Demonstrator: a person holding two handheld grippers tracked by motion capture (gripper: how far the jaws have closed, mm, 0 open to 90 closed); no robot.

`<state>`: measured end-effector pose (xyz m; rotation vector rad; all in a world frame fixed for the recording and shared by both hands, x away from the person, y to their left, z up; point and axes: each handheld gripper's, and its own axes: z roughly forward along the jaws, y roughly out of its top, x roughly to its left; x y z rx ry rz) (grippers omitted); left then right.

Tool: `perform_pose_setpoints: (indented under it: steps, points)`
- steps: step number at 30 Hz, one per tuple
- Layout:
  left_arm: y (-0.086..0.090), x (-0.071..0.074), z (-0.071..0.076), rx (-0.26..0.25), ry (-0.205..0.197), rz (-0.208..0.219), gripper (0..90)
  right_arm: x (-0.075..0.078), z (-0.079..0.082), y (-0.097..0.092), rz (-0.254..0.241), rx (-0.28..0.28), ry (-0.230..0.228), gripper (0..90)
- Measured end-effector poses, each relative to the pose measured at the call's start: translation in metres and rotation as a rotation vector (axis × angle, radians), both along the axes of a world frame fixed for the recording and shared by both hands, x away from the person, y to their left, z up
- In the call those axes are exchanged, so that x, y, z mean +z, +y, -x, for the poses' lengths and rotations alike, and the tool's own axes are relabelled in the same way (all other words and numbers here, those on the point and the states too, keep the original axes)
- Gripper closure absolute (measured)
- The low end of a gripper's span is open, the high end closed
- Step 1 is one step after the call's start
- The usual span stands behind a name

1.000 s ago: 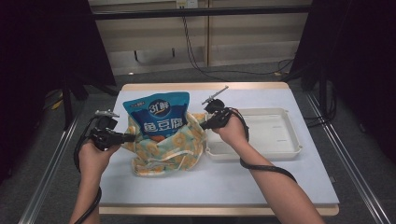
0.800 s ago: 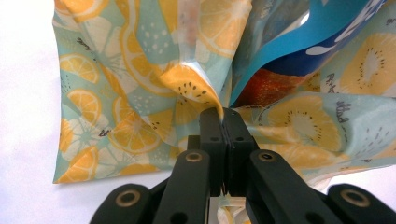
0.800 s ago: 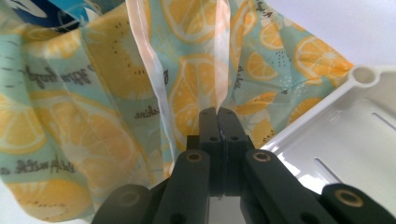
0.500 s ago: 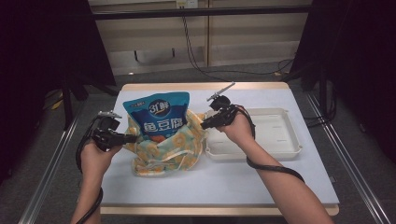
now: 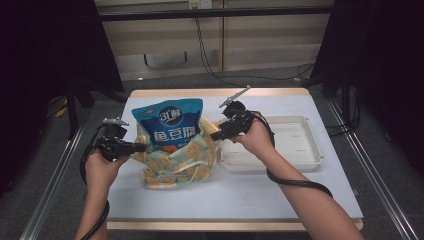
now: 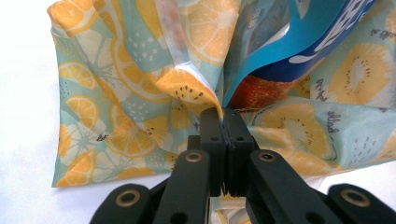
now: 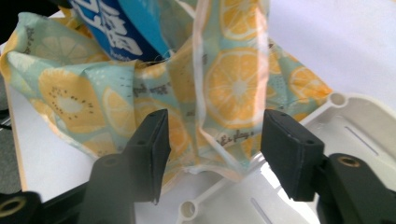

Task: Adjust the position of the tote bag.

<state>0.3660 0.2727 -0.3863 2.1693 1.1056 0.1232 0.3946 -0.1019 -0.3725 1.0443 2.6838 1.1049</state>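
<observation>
- The fruit-print cloth bag (image 5: pixel 175 162) is sitting on the white table (image 5: pixel 280 200), touching the left edge of the cream tray (image 5: pixel 300 145).
- A blue snack pouch (image 5: pixel 170 125) is standing upright inside the bag.
- The left gripper (image 6: pixel 223 116) is pinching the bag's left rim, its 2 jaws clamped tight on the fabric.
- The right gripper (image 7: pixel 210 140) has just been opening; its jaws are standing apart around the bag's right edge, pads not pressing.

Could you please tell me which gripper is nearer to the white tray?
Right. The right gripper hangs over the near-left corner of the white tray, jaws open beside the fruit-print bag. The left gripper grips that bag's far side, away from the tray.
</observation>
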Motion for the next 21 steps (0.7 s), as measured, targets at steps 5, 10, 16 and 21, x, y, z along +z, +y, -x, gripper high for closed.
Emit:
perform_pose_setpoints:
  steps: [5,10,16,21]
  points:
    - [-0.001,-0.001,0.001,0.016,-0.006,0.009,88.9,-0.009,-0.003,0.004,0.054,-0.025,0.015,43.1]
    - [-0.001,-0.002,0.0,0.005,0.004,0.011,88.9,-0.024,-0.01,0.005,0.044,-0.04,0.041,54.1]
    - [-0.002,-0.003,-0.002,0.006,-0.003,0.01,88.9,-0.025,-0.021,0.003,0.001,-0.052,0.039,82.8]
    - [-0.001,-0.006,-0.004,0.01,0.005,0.012,88.9,-0.026,-0.029,0.003,0.011,-0.069,0.046,89.8]
